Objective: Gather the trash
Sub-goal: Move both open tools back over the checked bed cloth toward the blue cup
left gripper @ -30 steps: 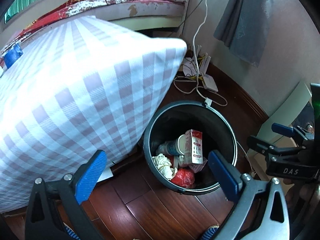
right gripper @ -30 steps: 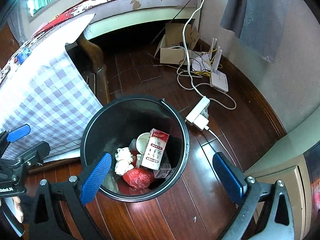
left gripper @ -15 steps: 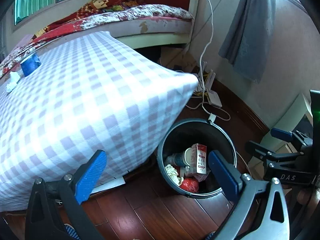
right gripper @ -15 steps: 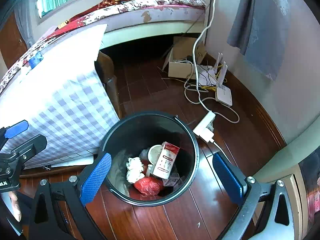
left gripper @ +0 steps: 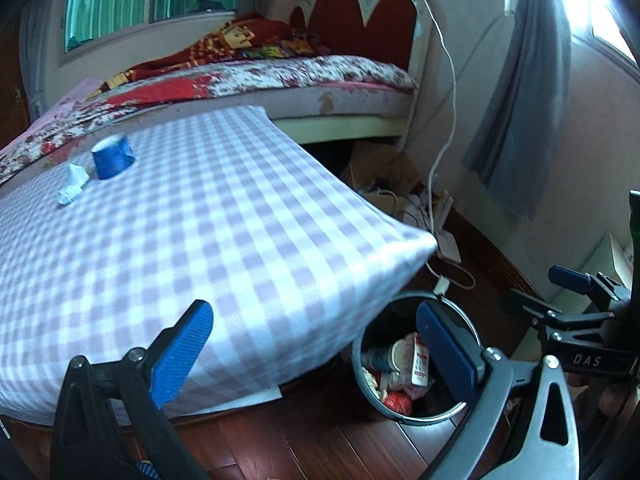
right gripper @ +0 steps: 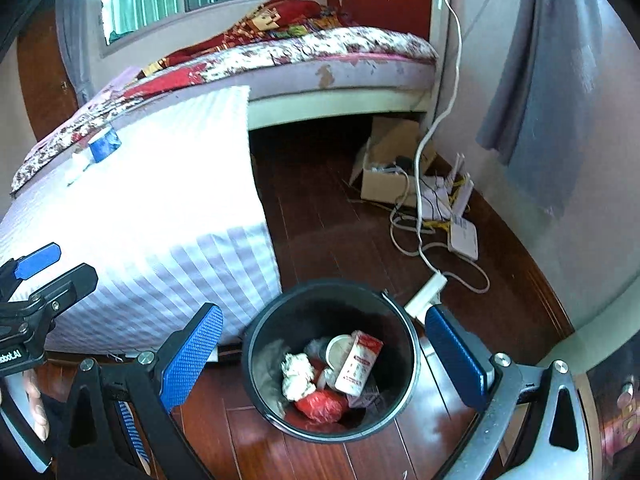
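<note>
The left gripper (left gripper: 316, 344) hangs wide apart and empty above the checked cloth (left gripper: 208, 240), with the blue paper cup (left gripper: 112, 157) and crumpled tissue (left gripper: 72, 189) lying well beyond its fingers on the far left of that cloth. The right gripper (right gripper: 336, 354), also spread wide and holding nothing, sits over the black trash bin (right gripper: 404, 392), where a milk carton (right gripper: 357, 362), white wad (right gripper: 297, 374) and red bag (right gripper: 322, 408) rest between its blue pads
</note>
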A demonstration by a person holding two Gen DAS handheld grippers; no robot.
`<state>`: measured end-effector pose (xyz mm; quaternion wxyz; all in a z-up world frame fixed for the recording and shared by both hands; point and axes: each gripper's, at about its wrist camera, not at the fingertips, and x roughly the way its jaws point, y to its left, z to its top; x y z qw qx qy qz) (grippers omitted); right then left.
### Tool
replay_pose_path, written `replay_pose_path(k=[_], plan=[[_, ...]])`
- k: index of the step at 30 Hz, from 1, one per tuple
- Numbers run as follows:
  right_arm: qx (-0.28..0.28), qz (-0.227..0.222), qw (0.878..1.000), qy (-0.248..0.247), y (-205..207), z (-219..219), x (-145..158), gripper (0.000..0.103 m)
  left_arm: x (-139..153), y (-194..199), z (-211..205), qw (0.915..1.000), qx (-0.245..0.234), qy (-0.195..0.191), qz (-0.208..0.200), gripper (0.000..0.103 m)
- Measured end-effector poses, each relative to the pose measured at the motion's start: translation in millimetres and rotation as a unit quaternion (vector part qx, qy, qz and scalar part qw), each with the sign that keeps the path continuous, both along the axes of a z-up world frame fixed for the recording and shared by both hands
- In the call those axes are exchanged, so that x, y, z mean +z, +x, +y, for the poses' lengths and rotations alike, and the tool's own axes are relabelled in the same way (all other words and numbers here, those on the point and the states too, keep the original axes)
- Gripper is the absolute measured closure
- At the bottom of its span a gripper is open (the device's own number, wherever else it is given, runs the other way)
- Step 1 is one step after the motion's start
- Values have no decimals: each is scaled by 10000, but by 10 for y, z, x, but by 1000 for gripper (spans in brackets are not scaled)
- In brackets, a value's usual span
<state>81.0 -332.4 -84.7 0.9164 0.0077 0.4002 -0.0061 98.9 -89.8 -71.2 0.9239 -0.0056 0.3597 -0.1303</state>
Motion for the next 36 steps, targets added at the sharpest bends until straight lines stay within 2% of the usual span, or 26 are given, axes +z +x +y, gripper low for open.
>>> replay_pose_path(k=[11,19,26,32,36], plan=[[391,-221,9990,17,324,402,231,1,113,227,488,9982,562,-4,-206,1],[877,-346,9955,8,664,896,339,1,127,421,937,9945,1014,97,-255,1],[1260,-383,9913,-1,1068,1326,390,1,123,723,1477,9878,1520,234,-234,1],[1691,-304,9851,11,1448,1782,385,1,112,997,1908,9833,1763,378,-243,2],[1944,-290,9805,-37,1677,2078,353,1,57,1261,2184,9804,1917,432,-163,7]])
